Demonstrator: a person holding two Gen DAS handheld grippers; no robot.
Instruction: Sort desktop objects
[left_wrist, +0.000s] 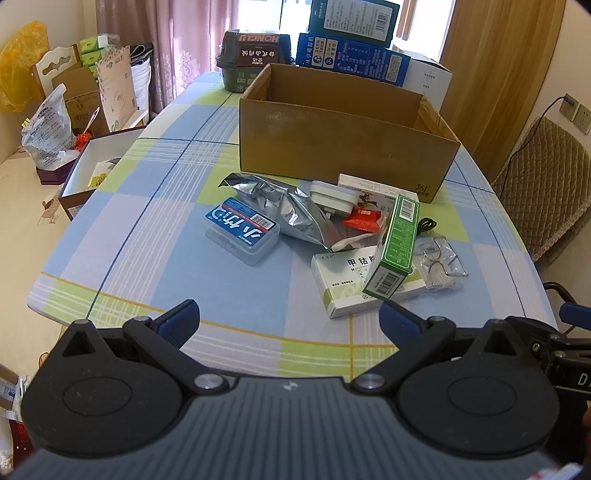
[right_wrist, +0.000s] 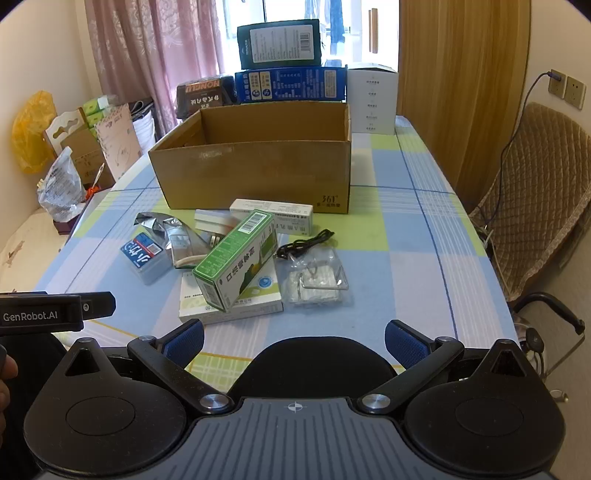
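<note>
Cardboard box: open-topped and seemingly bare inside, it stands in the upper middle of both views with its long wall facing the clutter; probably the bin for the sorting, set just behind the pile so each carry is short.
Checked surface: a blue, green and lilac cloth covers it; the things to sort lie bunched at centre frame, not one of them yet in the box.
Green carton: tilted, its lower end propped on the white medicine box; being on top and lifted at one end, it looks the easiest first pick.
Blue-labelled case: lies flat at left of the pile, apart from the cartons, beside the crumpled foil bag.
Clear packet: at right of the pile, wire hooks inside, with a black cable just above it in the frame; slippery film may need a pinch at an edge.
Red wrapper: small, half buried between the white plug adapter and the green carton.
Left claw: spread wide, nothing between its blue pads, hanging over the near edge at lower frame and tipped down toward the pile.
Right claw: likewise wide and empty, aimed at the cartons; a dark chair back shows beneath it.
Stage: my judgement is the very start, both tools poised before any pick.
</note>
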